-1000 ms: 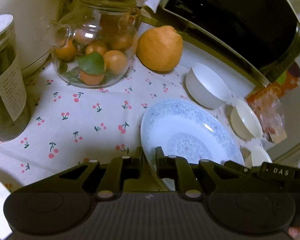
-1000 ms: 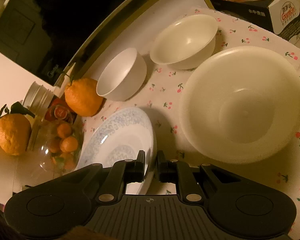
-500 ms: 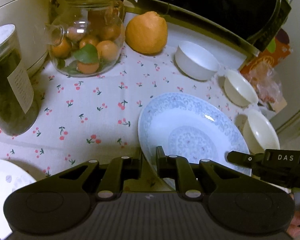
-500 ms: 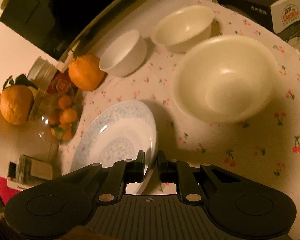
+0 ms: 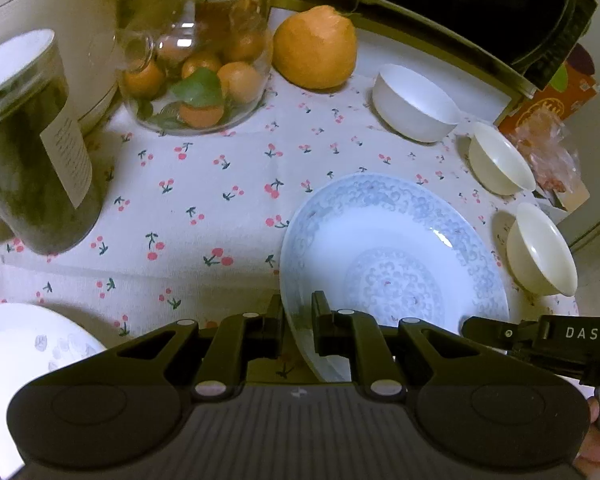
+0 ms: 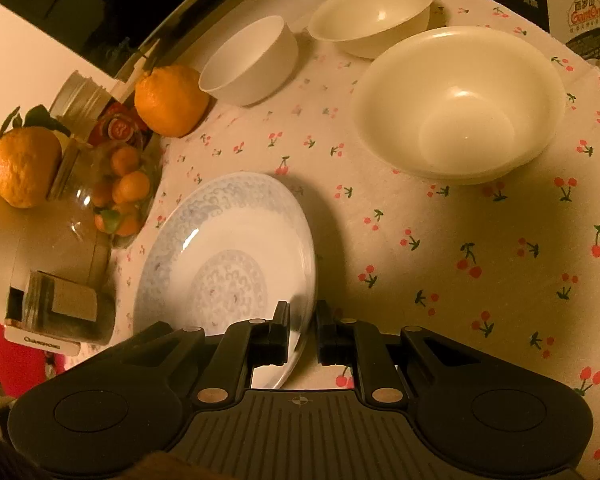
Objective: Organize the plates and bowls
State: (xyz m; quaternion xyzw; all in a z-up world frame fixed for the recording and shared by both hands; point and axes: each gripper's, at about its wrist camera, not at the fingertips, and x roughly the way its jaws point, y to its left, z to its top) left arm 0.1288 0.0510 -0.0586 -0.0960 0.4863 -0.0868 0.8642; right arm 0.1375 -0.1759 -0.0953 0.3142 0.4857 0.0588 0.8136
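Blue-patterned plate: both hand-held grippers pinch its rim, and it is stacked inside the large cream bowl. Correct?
Not quite. The left hand-held gripper and right hand-held gripper do pinch the blue-patterned plate by its rim, but the right wrist view shows it beside the large cream bowl, apart from it and not inside.

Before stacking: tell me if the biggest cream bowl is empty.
Empty. The biggest cream bowl stands upright on the tablecloth, its bare inside fully visible.

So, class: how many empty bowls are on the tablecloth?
3: a white bowl beside the big orange, a cream bowl near the box, and the largest cream bowl in front of it. Others may be out of view.
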